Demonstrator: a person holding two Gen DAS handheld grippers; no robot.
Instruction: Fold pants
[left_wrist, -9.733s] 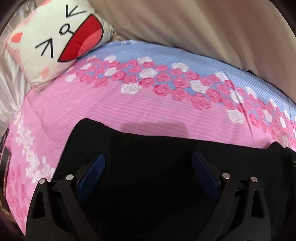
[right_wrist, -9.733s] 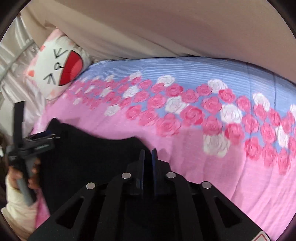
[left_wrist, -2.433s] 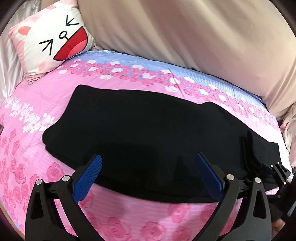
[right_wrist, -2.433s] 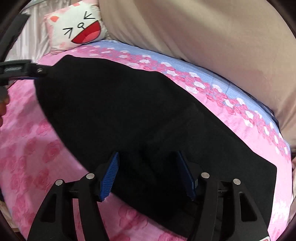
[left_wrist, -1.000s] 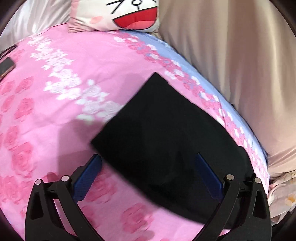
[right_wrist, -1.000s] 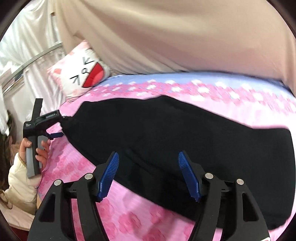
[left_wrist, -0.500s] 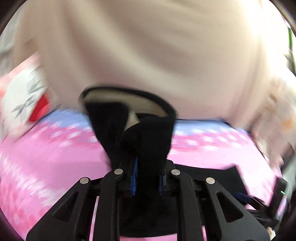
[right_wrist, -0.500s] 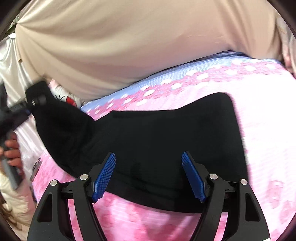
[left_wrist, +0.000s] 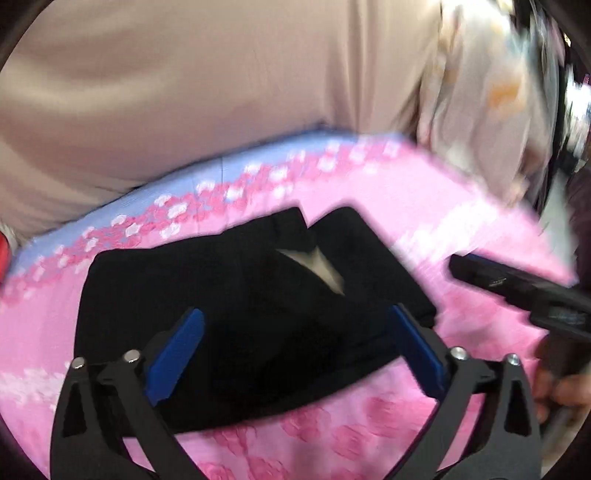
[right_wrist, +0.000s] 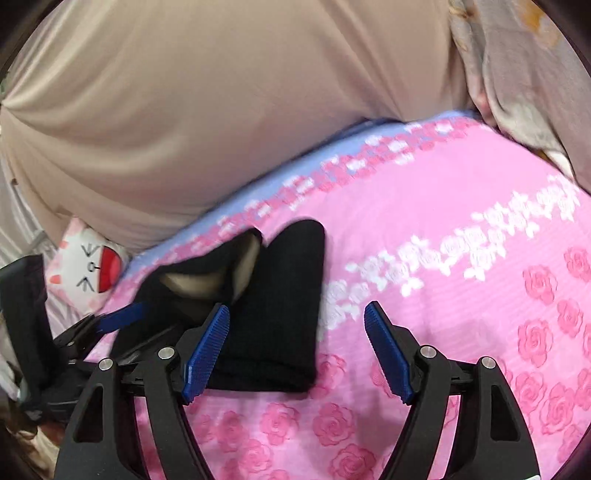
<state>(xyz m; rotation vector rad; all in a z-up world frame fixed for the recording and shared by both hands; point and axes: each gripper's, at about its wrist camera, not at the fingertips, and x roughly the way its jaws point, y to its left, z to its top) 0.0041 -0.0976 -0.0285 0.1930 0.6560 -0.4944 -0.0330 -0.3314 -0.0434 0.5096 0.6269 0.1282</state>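
Black pants lay folded in half on the pink bed, waistband end doubled over, pale lining showing at the top layer. Left gripper hung wide over the pants' near edge, holding nothing.

Right wrist view: right gripper was wide and empty, at the pants' right edge; cat pillow behind the pants. Judged: one fold done; next calls for gripping an end for another fold.
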